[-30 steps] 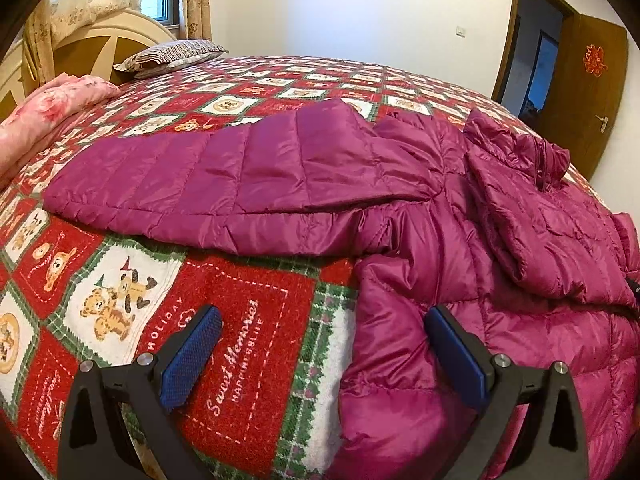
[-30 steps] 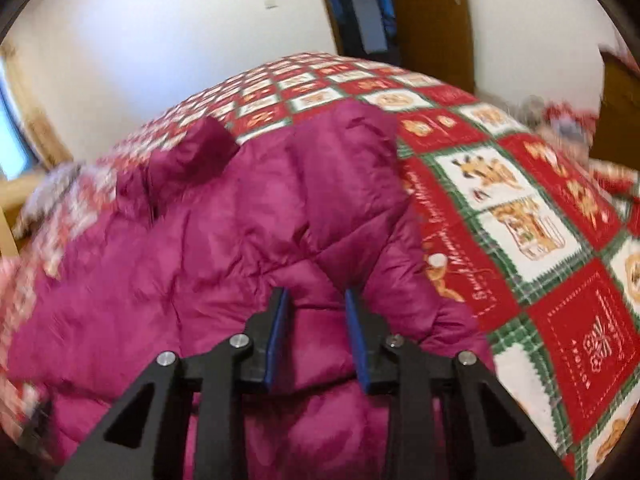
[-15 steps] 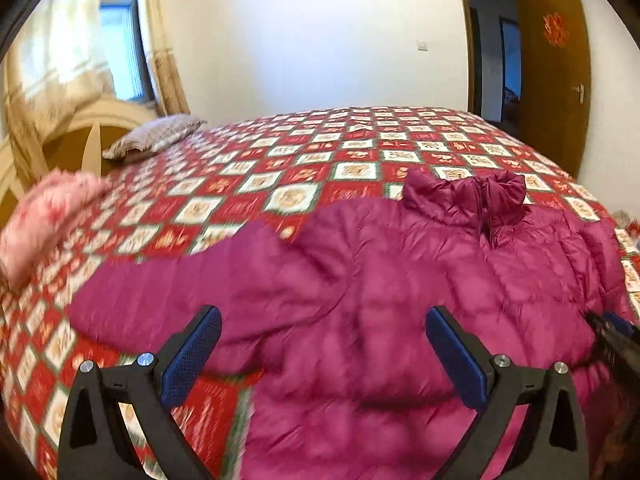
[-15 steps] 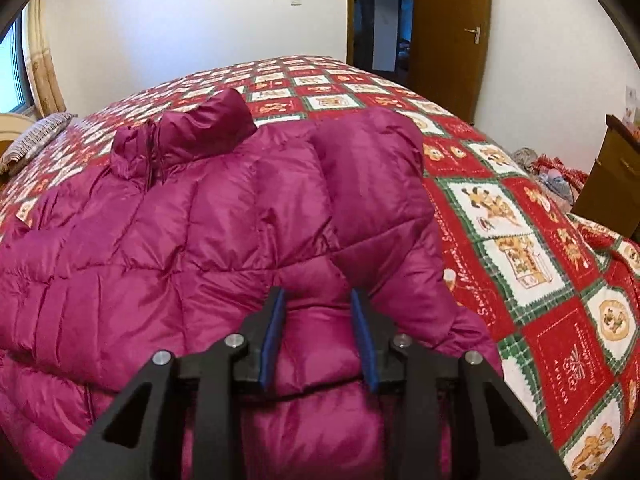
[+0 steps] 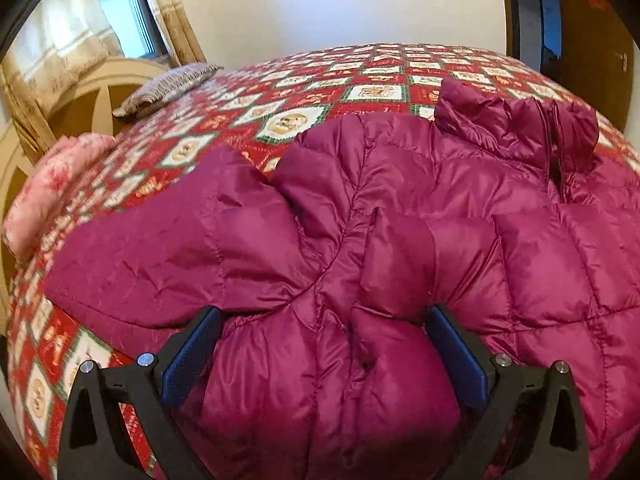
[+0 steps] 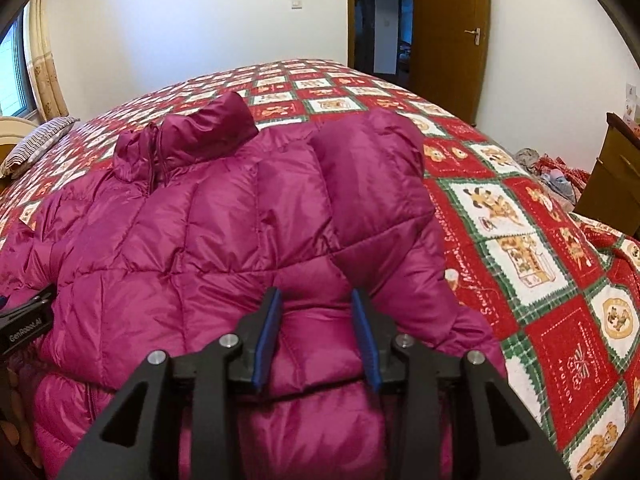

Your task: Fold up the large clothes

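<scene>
A magenta puffer jacket (image 5: 400, 208) lies on the bed, collar toward the far side; it also shows in the right wrist view (image 6: 208, 232). My left gripper (image 5: 324, 344) is open wide, its blue pads either side of a bunched fold of the jacket near its left sleeve (image 5: 160, 256). My right gripper (image 6: 316, 336) is shut on a fold of the jacket at its right side, below the folded-in right sleeve (image 6: 372, 176). The left gripper's body shows at the left edge of the right wrist view (image 6: 24, 320).
The bed has a red, green and white patchwork cover (image 6: 532, 240). A pink blanket (image 5: 52, 184) and a striped pillow (image 5: 168, 88) lie by the headboard at left. A wooden door (image 6: 448, 32) and a cabinet (image 6: 612, 176) stand at right.
My left gripper has moved right, off the bedcover and onto the jacket, so jacket fabric now sits between its open pads. My right gripper has kept its hold and steadied.
</scene>
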Demonstrator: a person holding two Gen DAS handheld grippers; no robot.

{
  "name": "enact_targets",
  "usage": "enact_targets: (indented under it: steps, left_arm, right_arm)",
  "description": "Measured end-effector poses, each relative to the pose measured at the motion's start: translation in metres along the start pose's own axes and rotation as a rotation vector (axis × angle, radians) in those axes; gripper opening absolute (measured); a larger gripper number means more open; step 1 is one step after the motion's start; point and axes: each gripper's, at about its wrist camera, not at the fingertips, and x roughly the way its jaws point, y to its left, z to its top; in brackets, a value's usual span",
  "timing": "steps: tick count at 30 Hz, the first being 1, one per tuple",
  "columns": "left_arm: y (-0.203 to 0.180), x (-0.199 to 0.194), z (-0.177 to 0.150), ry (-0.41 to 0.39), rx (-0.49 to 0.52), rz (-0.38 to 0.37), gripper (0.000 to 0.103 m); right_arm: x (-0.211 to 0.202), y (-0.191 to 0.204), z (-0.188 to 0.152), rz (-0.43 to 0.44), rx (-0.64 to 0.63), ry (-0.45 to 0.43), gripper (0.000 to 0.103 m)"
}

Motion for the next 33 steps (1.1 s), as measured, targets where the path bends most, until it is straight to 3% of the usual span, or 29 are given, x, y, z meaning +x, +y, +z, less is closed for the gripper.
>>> enact_targets:
  steps: [2, 5, 8, 12, 14, 17, 21, 26, 30, 33]
  left_arm:
    - [-0.001, -0.003, 0.001, -0.001, 0.001, -0.002, 0.102]
    - [0.015, -0.005, 0.005, 0.024, -0.045, -0.100, 0.102]
    - [0.058, -0.022, 0.009, -0.017, -0.191, -0.127, 0.102]
    - [0.147, -0.034, 0.017, -0.082, -0.409, -0.023, 0.102]
    - [0.197, -0.026, 0.022, -0.082, -0.492, 0.087, 0.102]
    - [0.258, -0.006, 0.018, -0.025, -0.595, 0.241, 0.102]
    - [0.311, 0.024, 0.000, 0.071, -0.700, 0.292, 0.102]
    - [0.327, 0.052, -0.025, 0.147, -0.842, 0.212, 0.102]
    - [0.313, 0.058, -0.028, 0.112, -0.780, 0.253, 0.100]
    - [0.311, 0.058, -0.028, 0.097, -0.757, 0.255, 0.088]
  right_arm:
    - [0.000, 0.000, 0.000, 0.002, 0.001, -0.002, 0.042]
    - [0.000, -0.002, 0.000, 0.025, 0.006, -0.004, 0.051]
    - [0.000, -0.002, 0.000, 0.041, 0.011, -0.005, 0.055]
    - [0.001, -0.001, 0.001, 0.050, 0.006, -0.004, 0.060]
    - [0.001, 0.000, 0.000, 0.048, 0.003, -0.005, 0.060]
    - [0.001, 0.000, 0.000, 0.044, 0.001, -0.006, 0.061]
    - [0.002, 0.001, -0.001, 0.039, -0.004, -0.006, 0.061]
    - [0.003, 0.002, -0.001, 0.035, -0.009, -0.005, 0.061]
    - [0.003, 0.002, -0.001, 0.033, -0.010, -0.006, 0.062]
    - [0.003, 0.002, -0.001, 0.034, -0.010, -0.006, 0.062]
